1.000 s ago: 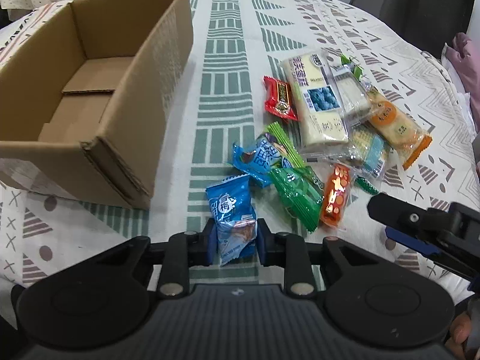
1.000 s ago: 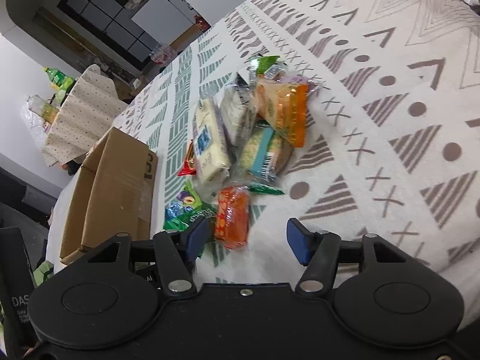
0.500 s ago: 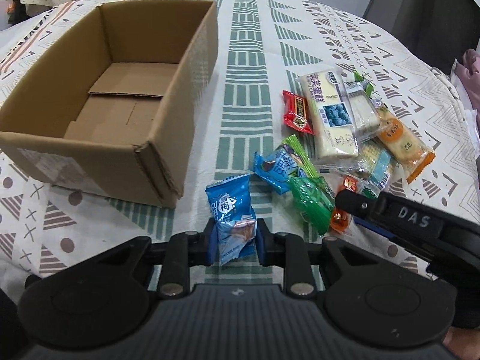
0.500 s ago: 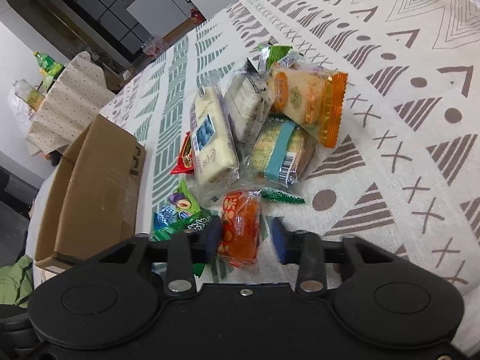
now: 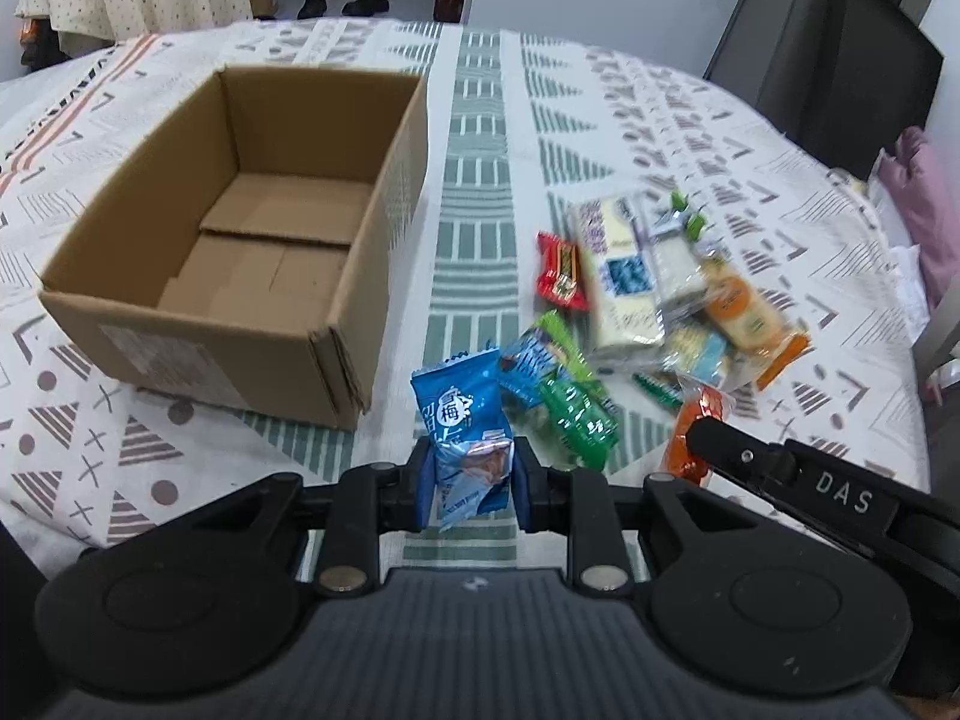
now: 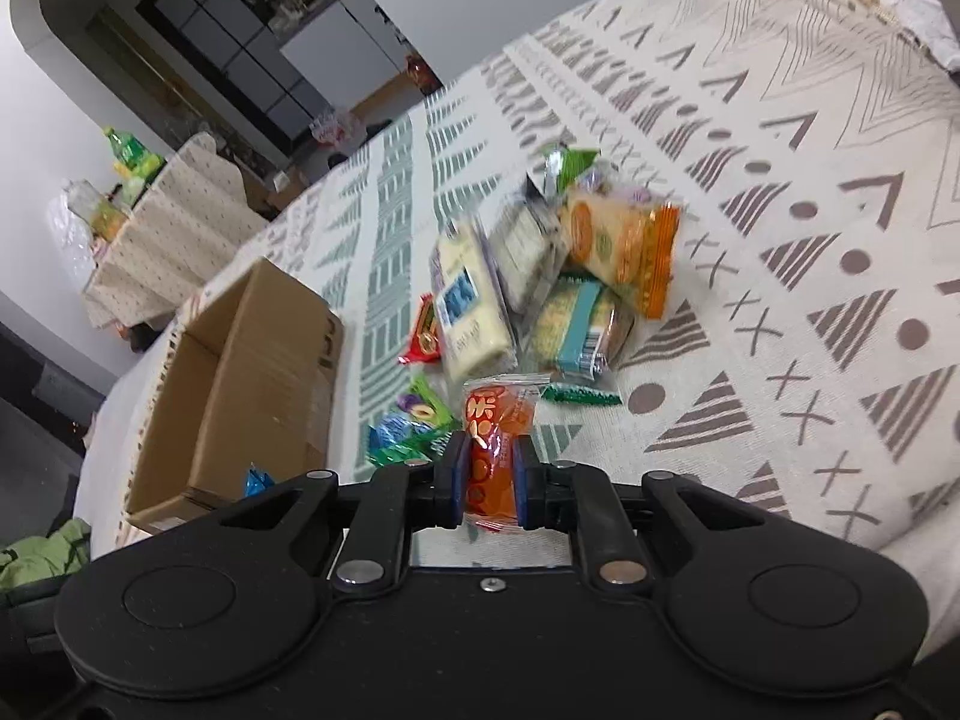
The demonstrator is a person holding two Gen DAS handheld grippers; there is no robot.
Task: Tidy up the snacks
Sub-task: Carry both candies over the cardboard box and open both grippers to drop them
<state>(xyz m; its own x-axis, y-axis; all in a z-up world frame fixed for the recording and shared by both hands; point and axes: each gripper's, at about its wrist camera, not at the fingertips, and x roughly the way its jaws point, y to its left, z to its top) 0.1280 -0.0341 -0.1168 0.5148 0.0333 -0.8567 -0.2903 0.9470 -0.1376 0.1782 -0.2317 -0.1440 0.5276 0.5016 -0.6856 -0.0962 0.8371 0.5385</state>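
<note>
The left gripper clenched a blue packet, lifted beside the open box. The right gripper pinched an orange packet near the snack pile on the desk.

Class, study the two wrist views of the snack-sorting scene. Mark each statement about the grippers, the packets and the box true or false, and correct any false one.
1. The left gripper is shut on a blue packet. True.
2. The cardboard box already holds several snacks. False: only its bare cardboard floor shows.
3. The right gripper is shut on an orange packet. True.
4. The right gripper is open above the pile. False: it is clamped on the orange packet.
5. A red packet lies on the tablecloth between box and pile. True.
</note>
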